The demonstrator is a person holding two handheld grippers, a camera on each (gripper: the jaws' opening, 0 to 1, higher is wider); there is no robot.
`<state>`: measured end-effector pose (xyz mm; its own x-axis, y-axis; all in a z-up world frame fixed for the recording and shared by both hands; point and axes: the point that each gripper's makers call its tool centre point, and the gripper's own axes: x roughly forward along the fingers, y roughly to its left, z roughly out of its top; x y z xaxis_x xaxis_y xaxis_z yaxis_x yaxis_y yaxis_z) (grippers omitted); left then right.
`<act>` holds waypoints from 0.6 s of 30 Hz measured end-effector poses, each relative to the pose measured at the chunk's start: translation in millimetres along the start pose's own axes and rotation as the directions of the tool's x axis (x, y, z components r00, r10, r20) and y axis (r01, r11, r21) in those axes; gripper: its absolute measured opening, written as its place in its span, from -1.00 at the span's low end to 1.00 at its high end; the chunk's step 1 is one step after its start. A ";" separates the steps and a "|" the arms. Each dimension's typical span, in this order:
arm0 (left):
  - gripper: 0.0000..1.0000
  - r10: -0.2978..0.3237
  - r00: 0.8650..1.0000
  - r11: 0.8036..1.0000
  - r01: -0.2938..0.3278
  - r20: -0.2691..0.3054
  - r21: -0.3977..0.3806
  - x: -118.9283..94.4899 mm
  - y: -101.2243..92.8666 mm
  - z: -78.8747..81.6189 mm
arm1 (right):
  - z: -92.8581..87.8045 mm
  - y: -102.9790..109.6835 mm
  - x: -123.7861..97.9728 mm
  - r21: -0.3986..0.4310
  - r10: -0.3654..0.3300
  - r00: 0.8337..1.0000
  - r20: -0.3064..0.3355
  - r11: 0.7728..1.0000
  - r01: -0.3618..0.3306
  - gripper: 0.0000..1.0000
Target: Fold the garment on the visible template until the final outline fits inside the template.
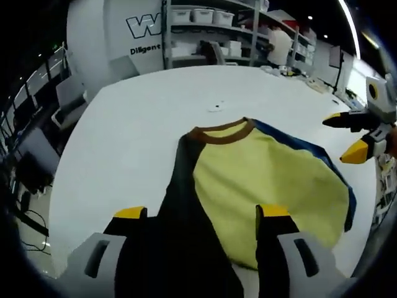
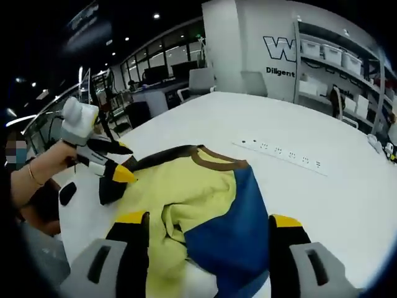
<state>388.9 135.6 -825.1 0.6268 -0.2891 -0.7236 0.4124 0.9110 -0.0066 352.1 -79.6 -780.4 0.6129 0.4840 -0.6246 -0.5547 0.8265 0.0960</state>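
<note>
From the left gripper view I see the garment [image 1: 260, 186] spread across the centre and lower right of the frame on the white table [image 1: 142, 124]; a yellow body with a brown collar at its top, a black sleeve running down the lower left between my own jaws, a blue edge along the right. My left gripper [image 1: 201, 214] has its jaws standing apart over that black sleeve; I cannot tell whether they touch the cloth. The right gripper [image 1: 350, 133] hangs at the right edge of that frame, jaws parted and apparently off the cloth.

In the right gripper view the garment [image 2: 198, 205] lies centre and lower, the blue part rucked over the yellow between the spread jaws of the right gripper [image 2: 208, 220]; the left gripper [image 2: 115, 162] sits at centre left, its tips at the black sleeve; a white strip [image 2: 279, 152] lies on the table beyond.

I make out no template outline in either view. I judge we are early; a sleeve fold is being set up. Next I would close on the black sleeve and the blue side, then carry each inward over the yellow.
</note>
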 end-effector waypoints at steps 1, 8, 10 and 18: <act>0.33 0.001 1.000 1.000 -0.001 -0.002 0.005 0.0 0.2 -1.4 | -1.1 1.6 -1.9 -0.004 0.000 1.000 0.002 1.000 0.000 0.55; 0.14 0.024 1.000 0.999 -0.024 -0.006 0.022 0.9 5.7 -11.8 | -13.2 14.8 -11.0 0.008 0.018 1.000 -0.002 1.000 -0.018 0.61; 0.07 0.024 1.000 0.999 -0.023 -0.016 0.022 1.3 6.3 -16.6 | -20.1 17.8 -13.2 0.009 0.019 1.000 -0.010 1.000 -0.019 0.62; -0.31 0.007 0.999 1.000 -0.007 -0.034 -0.009 0.4 4.8 -32.5 | -58.5 20.7 -28.4 0.014 -0.008 0.999 -0.054 1.000 0.009 0.53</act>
<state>369.7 149.4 -847.9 0.6069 -0.2727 -0.7465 0.4019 0.9156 -0.0078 290.2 -93.0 -806.1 0.5859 0.4612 -0.6663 -0.5413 0.8346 0.1018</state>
